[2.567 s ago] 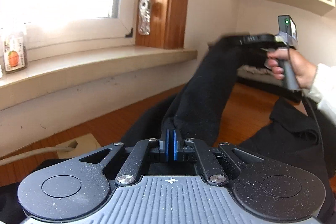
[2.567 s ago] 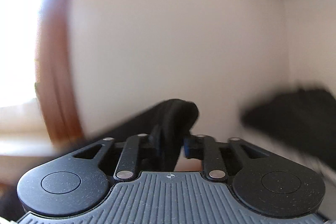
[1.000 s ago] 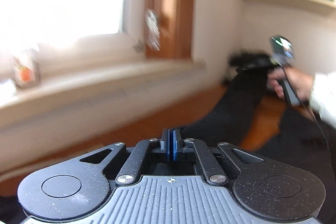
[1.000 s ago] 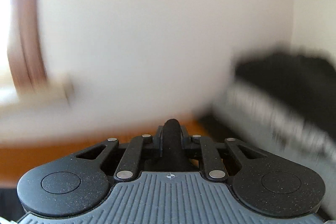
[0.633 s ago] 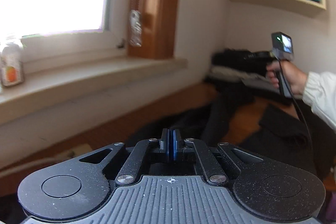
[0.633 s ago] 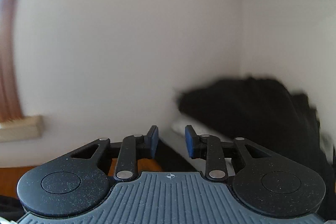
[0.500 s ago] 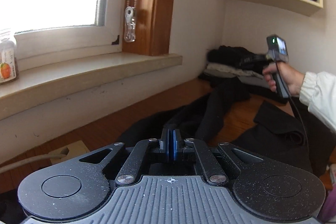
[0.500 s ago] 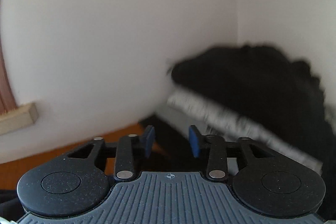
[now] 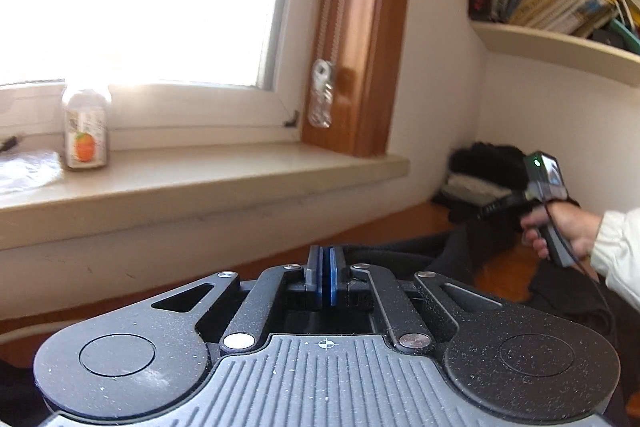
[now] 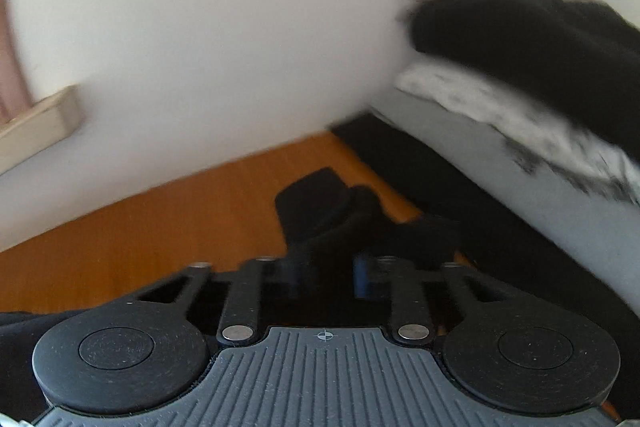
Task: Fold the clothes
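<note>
The black garment lies spread on the desk. Right tongs have just been closing and now pinch a fold at 12 o'clock, probably to lift it. Left tongs are pressed together, seemingly holding nothing.

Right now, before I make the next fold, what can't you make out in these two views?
- Left wrist view: whether the left gripper pinches any cloth; its shut fingers hide the contact.
- Left wrist view: the right gripper's tips, cut off behind the black garment.
- Right wrist view: the right gripper has just been closing with black cloth between its fingers; motion blur hides the grip.
- Right wrist view: the clothes pile is smeared, pieces uncountable.
</note>
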{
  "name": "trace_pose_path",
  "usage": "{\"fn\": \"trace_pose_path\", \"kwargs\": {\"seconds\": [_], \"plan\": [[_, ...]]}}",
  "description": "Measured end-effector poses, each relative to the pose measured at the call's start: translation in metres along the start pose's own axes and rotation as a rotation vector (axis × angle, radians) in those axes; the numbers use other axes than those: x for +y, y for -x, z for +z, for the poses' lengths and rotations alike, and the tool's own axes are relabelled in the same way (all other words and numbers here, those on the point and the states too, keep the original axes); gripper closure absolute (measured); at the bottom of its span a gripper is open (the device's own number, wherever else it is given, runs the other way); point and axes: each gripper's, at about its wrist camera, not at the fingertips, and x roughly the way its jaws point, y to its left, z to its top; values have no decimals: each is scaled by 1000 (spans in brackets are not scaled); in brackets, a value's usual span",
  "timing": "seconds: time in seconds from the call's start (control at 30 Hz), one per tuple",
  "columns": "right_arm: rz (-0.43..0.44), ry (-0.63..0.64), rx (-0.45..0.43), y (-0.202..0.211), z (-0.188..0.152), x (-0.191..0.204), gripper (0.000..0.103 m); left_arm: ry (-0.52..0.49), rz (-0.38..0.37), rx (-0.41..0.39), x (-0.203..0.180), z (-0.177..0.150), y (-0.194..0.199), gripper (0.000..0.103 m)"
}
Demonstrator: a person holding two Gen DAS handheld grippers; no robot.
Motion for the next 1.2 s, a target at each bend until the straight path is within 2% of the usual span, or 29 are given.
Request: {"fn": "trace_pose_path", "kwargs": {"seconds": [0.07,0.2,0.27,0.3,0.33,0.37,0.43,0.5,0.6,0.77,0.9,1.03,1.2], "plan": [[32,27,-126,13,6,13,90,4,37,-53,3,4,8,100],[49,3,-519,76,24,21,90,38,72,-200,11,13,33,100],[20,-29,-568,94,31,14,88,45,37,-183,12,16,35,100],[-8,-36,-534,96,33,8,79,44,18,-160,12,16,33,100],[-60,-54,-479,93,32,0,65,38,-3,-128,9,14,28,100],[-116,-77,-421,90,30,-9,60,29,-26,-94,5,12,22,100],[-153,-133,-344,85,20,-34,60,12,-73,-35,-4,3,12,100],[-161,-183,-305,82,8,-57,60,-10,-113,10,-13,-4,6,100],[-139,-232,-247,75,-1,-75,60,-39,-114,42,-19,-9,-1,100],[-51,-230,-126,55,-9,-66,58,-28,-118,108,-12,-14,-12,100],[-3,-239,-98,47,-11,-53,58,-60,-139,172,-16,-22,-24,99],[12,-289,-75,38,-9,-58,58,-86,-141,202,-20,-26,-29,99],[-5,-285,-32,32,-1,-62,58,-90,-134,218,-20,-26,-32,99]]}}
